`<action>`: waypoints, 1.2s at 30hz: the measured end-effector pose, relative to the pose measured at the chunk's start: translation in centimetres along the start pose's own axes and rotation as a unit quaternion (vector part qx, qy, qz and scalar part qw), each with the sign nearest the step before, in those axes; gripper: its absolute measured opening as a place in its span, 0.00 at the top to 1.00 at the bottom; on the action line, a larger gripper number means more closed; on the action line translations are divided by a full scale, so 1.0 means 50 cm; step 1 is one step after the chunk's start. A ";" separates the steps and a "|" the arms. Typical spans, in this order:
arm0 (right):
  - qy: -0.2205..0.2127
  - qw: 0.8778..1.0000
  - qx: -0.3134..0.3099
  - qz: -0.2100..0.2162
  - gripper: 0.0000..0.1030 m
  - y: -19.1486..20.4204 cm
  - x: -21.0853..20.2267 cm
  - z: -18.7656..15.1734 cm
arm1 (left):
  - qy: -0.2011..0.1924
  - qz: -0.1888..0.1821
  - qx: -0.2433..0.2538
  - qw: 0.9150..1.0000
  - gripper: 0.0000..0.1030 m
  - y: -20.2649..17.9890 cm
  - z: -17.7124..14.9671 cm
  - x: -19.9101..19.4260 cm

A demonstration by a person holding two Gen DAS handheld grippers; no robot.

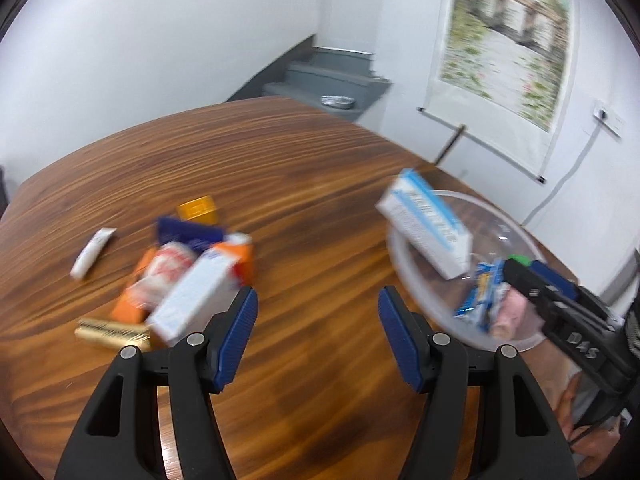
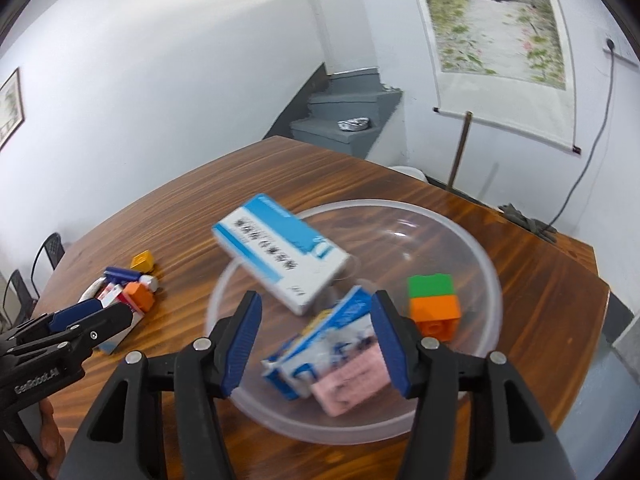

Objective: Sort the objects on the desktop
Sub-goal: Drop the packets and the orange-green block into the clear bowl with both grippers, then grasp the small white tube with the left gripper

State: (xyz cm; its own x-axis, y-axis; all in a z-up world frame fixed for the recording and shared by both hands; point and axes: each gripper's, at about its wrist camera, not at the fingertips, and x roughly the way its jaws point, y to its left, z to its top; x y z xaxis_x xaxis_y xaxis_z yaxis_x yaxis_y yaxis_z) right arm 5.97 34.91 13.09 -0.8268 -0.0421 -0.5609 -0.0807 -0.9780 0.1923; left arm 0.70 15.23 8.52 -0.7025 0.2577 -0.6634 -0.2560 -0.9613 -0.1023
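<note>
Right gripper wide, empty | blue-white box tilted over clear bowl | left gripper wide, empty, beside clutter pile

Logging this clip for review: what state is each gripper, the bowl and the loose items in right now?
left gripper: open, empty.
right gripper: open, nothing between the pads.
blue-and-white box: tilted over the bowl's near rim, free of both grippers.
clear bowl: upright, partly filled.
green-and-orange block: inside the bowl.
pile of items: unsorted, on the table.

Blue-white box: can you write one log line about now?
blue-white box: tilted at bowl rim | right gripper: open | left gripper: open
</note>
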 end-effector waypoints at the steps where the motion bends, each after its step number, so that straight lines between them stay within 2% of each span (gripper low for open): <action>1: -0.001 1.000 -0.006 0.003 0.36 0.013 -0.002 -0.001 | -0.001 0.008 -0.007 1.000 0.36 0.018 -0.004 -0.004; 5: -0.004 1.000 -0.024 0.019 0.31 0.058 -0.008 -0.010 | -0.002 0.035 -0.045 0.998 0.35 0.093 -0.021 -0.019; 9: 0.006 0.998 -0.044 0.041 0.31 0.107 0.000 -0.020 | -0.004 0.057 -0.090 0.994 0.36 0.175 -0.036 -0.038; 16: 0.035 0.993 -0.076 0.082 0.31 0.194 0.016 -0.046 | -0.003 0.087 -0.137 0.987 0.35 0.277 -0.057 -0.057; 22: 0.074 0.986 -0.089 0.122 0.28 0.255 0.048 -0.056 | 0.008 0.110 -0.128 0.986 0.35 0.318 -0.064 -0.053; 30: 0.109 0.979 -0.086 0.147 0.26 0.316 0.100 -0.054 | 0.013 0.142 -0.103 0.984 0.35 0.373 -0.036 -0.031; 36: 0.118 0.977 -0.091 0.151 0.25 0.363 0.129 -0.055 | 0.020 0.146 -0.105 0.983 0.35 0.420 -0.002 0.011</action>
State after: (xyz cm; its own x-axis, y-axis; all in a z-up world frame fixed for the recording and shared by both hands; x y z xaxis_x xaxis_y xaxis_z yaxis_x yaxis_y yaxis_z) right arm 0.68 16.34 10.75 -0.6447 -0.3598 -0.6744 0.2657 -0.9328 0.2436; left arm -5.00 -4.80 5.95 -0.6977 -0.0332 -0.7156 0.0995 -0.9937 -0.0509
